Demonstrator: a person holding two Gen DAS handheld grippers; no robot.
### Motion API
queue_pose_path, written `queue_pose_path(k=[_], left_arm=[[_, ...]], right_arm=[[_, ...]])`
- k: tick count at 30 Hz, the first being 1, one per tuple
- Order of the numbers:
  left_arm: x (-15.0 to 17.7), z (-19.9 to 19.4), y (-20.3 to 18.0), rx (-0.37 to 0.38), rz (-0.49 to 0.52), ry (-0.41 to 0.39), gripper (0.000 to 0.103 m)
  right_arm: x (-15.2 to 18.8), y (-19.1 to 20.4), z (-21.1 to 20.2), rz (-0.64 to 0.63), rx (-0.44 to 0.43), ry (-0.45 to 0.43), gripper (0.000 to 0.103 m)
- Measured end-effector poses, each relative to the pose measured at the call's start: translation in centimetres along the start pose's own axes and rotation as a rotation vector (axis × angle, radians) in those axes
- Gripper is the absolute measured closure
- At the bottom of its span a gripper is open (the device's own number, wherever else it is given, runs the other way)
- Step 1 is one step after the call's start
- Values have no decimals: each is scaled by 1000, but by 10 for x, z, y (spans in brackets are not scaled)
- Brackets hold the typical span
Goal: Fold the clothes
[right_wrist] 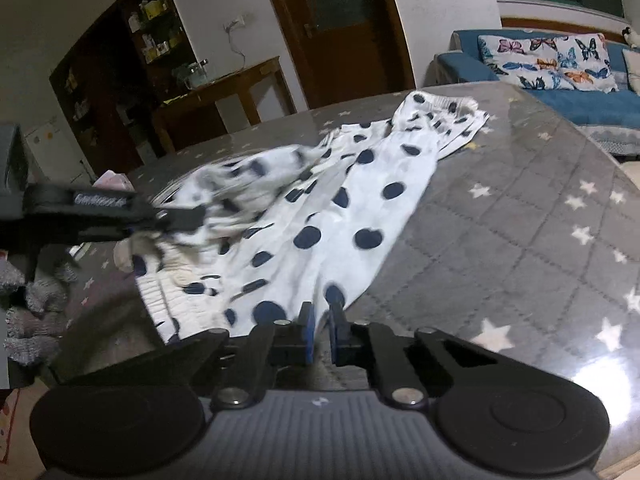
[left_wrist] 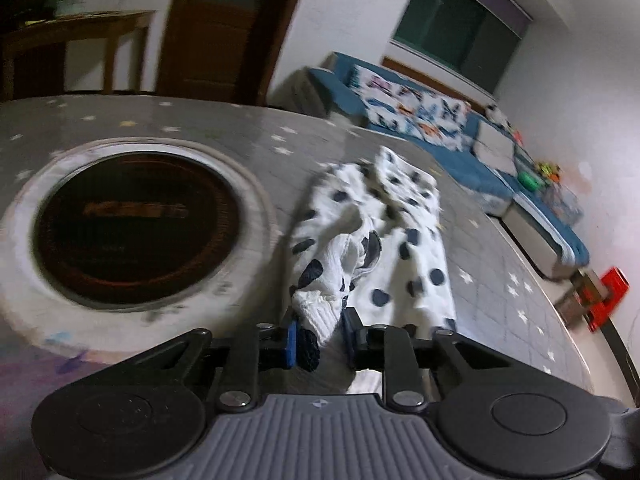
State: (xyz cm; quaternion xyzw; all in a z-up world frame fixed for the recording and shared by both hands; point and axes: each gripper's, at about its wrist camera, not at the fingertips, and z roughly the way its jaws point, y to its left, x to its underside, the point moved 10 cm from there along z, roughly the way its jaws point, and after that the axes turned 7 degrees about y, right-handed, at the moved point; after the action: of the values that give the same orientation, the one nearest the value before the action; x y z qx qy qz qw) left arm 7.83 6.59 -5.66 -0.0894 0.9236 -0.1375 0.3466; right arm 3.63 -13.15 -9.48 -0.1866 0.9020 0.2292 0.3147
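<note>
Right tool [right_wrist: 321, 330] pinching spotted garment's [right_wrist: 340, 216] hem (near edge)

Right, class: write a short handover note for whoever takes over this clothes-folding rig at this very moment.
Left gripper: jaws shut on a bunched edge of the spotted garment, lifting it off the table.
Right gripper: jaws shut on the garment's near edge, low at the table.
Garment: mostly spread on the table beside the round inset, far end lying flat.
Done: both edges gripped.
Left: carry the held edges over to make the fold, smooth, release.
</note>
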Motion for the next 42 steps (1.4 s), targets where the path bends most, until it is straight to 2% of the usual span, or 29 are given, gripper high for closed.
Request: queue_pose_path(k=[5, 7, 10, 12, 15, 18, 21, 23, 25, 27, 28, 29, 30, 34, 37, 42], left_arm=[[17, -13, 26, -25, -49, 18, 82], [24, -16, 33, -30, -71, 25, 82], [31, -21, 38, -30, -97, 25, 82], [34, -24, 38, -26, -105, 23, 82], [39, -30, 38, -25, -118, 24, 82], [46, -34, 38, -25, -138, 27, 82], [52, -38, 36, -23, -153, 27, 82], [54, -39, 35, -15, -160, 29, 82], [56, -41, 36, -6, -168, 29, 82], [59, -44, 37, 0, -179, 28, 82], [61, -45, 38, 3, -185, 30, 82], [64, -46, 39, 6, -192, 32, 82], [67, -47, 40, 12, -198, 38, 82], [84, -48, 35, 55, -214, 79, 82], [97, -48, 28, 82, -207, 109, 82], [98, -57, 28, 74, -166, 119, 71]], right_arm=[[0, -10, -10, 15, -18, 7, 100], [4, -11, -6, 19, -21, 20, 95], [8, -2, 1, 28, -67, 35, 81], [8, 7, 3, 17, -99, 41, 67], [5, 21, 5, -3, -146, 53, 51], [2, 35, 7, -33, -174, 67, 40], [4, 49, 12, -89, -151, 83, 35], [7, 55, 16, -130, -110, 93, 36], [11, 60, 20, -171, -70, 102, 48], [13, 55, 20, -194, -37, 110, 78], [12, 49, 18, -179, -38, 110, 83], [12, 44, 15, -163, -39, 109, 93], [9, 35, 10, -153, -31, 101, 95], [3, 8, -12, -120, -2, 69, 98], [15, -11, -25, -96, 0, 110, 97], [28, -32, -33, -97, 5, 175, 84]])
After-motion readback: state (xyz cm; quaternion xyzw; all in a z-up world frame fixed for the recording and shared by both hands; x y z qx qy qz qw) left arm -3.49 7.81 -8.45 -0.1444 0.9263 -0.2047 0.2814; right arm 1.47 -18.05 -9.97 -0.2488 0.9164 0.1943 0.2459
